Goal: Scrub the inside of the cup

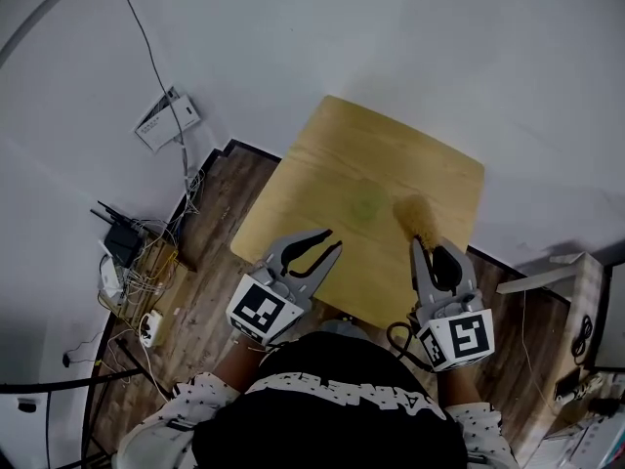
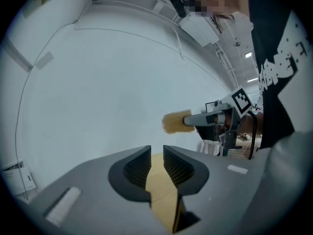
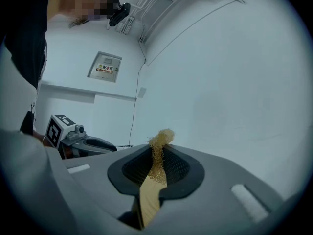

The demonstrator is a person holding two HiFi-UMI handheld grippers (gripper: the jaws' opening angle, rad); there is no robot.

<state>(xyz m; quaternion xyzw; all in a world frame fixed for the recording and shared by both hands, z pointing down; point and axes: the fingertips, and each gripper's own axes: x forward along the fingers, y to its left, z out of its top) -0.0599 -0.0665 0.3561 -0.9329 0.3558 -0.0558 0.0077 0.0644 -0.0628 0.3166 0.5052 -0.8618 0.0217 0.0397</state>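
Tan fibrous scrubber [image 1: 418,219], clamped between right gripper [image 3: 156,156] jaws, tuft ahead of them; left gripper [image 2: 156,155] jaws slightly apart, empty, above light wooden counter [image 1: 332,164]; cup in no view; risk: unheld, it tips under scrubbing.

White walls [image 1: 410,37], wood floor [image 1: 210,225], small wooden table [image 1: 327,159].

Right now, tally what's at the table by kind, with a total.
grippers: 2 (left gripper, right gripper)
tan scrubber: 1, clamped in the right gripper
wooden table: 1
total: 4
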